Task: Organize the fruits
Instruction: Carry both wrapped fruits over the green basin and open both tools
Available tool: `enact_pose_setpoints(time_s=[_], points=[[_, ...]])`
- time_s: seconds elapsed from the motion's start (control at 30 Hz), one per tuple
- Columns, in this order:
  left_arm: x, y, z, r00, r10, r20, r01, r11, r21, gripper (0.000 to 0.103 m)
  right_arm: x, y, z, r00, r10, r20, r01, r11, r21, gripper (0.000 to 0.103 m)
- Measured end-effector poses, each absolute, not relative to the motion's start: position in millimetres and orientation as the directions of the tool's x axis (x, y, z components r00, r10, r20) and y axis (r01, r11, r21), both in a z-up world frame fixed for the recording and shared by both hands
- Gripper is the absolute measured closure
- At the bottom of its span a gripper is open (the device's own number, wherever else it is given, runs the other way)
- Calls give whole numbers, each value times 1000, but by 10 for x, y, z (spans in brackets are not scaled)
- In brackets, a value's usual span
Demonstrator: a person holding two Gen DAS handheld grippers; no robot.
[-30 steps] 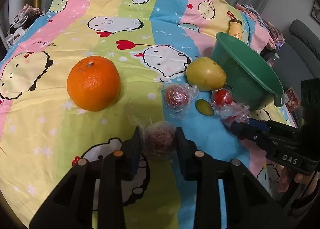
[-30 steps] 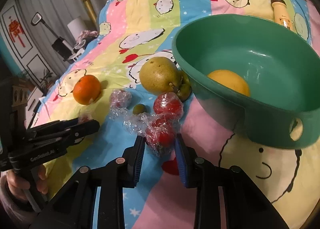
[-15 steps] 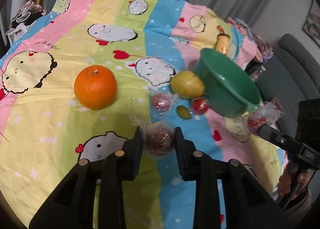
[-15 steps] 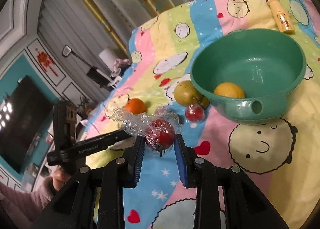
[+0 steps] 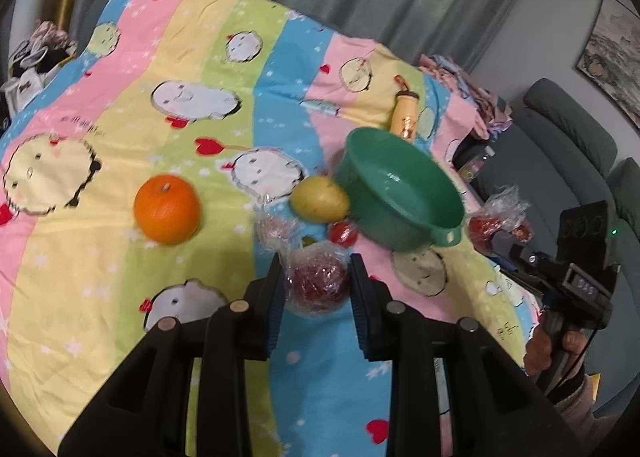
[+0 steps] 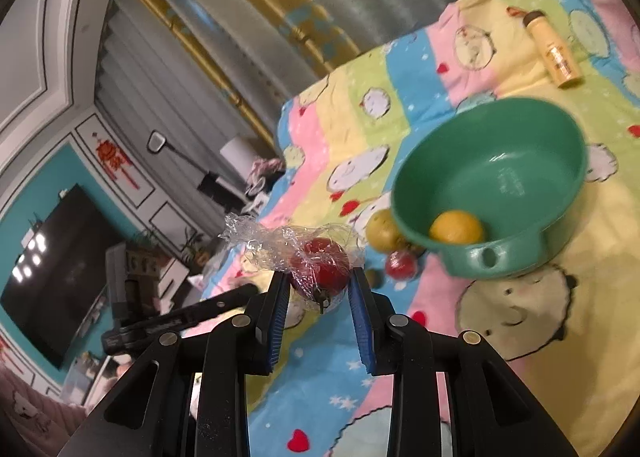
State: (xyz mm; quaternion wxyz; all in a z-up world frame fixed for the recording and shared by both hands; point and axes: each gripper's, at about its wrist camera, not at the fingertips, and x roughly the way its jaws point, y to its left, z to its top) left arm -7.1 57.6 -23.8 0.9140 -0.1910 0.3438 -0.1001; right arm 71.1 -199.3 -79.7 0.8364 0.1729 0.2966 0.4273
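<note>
Striped cartoon bedspread [image 5: 208,57] is covering the bed, with grey curtains behind and a sofa off to the right. Both hands are carrying wrapped fruit above it. Left gripper [image 5: 318,289] is holding a dark red fruit [image 5: 318,283] in crinkled film, fingers narrow and pressing on both sides. Right gripper [image 6: 318,285] is holding a red fruit [image 6: 322,267] the same way, with loose film trailing off to the left.

Green bowl [image 6: 492,185] is sitting on the bedspread to the right, with one yellow fruit [image 6: 456,227] already inside. Still lying outside it: an orange [image 5: 167,209] well to the left, a pear [image 5: 320,199] touching the bowl's wall, a small red fruit [image 5: 343,232] just beside it, another wrapped piece [image 5: 276,229] near the pear, and a small green one, mostly hidden. A yellow bottle [image 6: 554,53] is lying beyond the bowl.

Judging the step as carrying both pieces to the bowl. Doing it well likely means keeping the squeeze steady, since film is slippery and the fruit round. Bringing one hand over the rim at a time should be avoiding a clash between grippers. Lowering inside before letting go would be stopping a bounce onto the yellow fruit. Trailing film could be snagging on the rim.
</note>
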Motion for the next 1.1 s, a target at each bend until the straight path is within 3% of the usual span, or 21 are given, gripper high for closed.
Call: enact_pose_setpoints(time_s=[0.53, 0.87, 1.1], points=[[723, 84, 146, 708, -422, -566, 187, 885, -426, 73, 929, -2490, -684, 588, 744, -316, -542, 653, 529, 71], [1282, -312, 6, 650, -429, -627, 209, 894, -396, 73, 1213, -2503, -709, 648, 663, -375, -484, 738, 469, 71], [1522, -483, -141, 640, -362, -677, 212, 931, -297, 73, 1370, -2300, -752, 691, 547, -472, -442, 837, 322, 71]])
